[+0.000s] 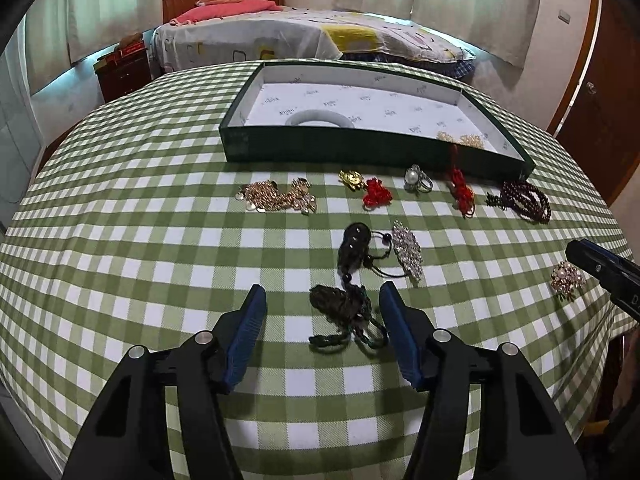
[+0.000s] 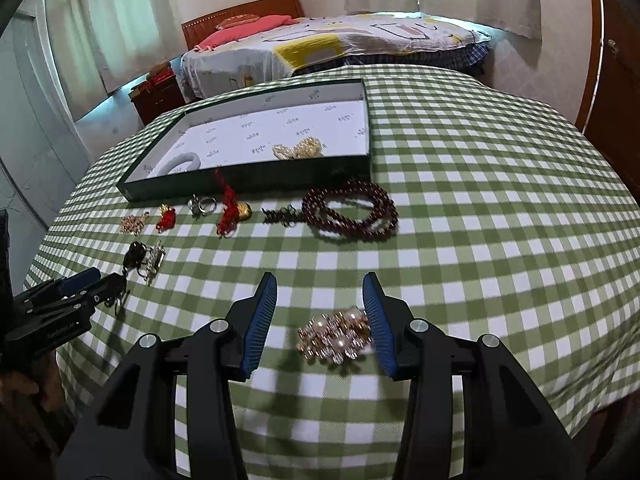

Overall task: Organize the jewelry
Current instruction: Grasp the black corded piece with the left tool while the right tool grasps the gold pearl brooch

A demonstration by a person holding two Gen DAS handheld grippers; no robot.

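Green-white checked tablecloth (image 1: 120,240) covers table; bed (image 1: 280,36) behind, upper frame. Green tray (image 1: 360,152), small print on its liner unreadable, holds white bangle (image 1: 320,119). Right side of cloth bare. Left gripper (image 1: 322,300) released, straddling dark tassel charm (image 1: 344,312). Right gripper (image 2: 320,292) released, pearl brooch (image 2: 336,336) touching its right pad.

Dark green box (image 1: 304,148) open, holding pale bangle (image 1: 320,119) and pearl strand (image 2: 298,148); dark tassel charm (image 1: 348,312), pearl brooch (image 2: 340,338), red bead necklace (image 2: 352,212) flat on tabletop (image 1: 120,240)
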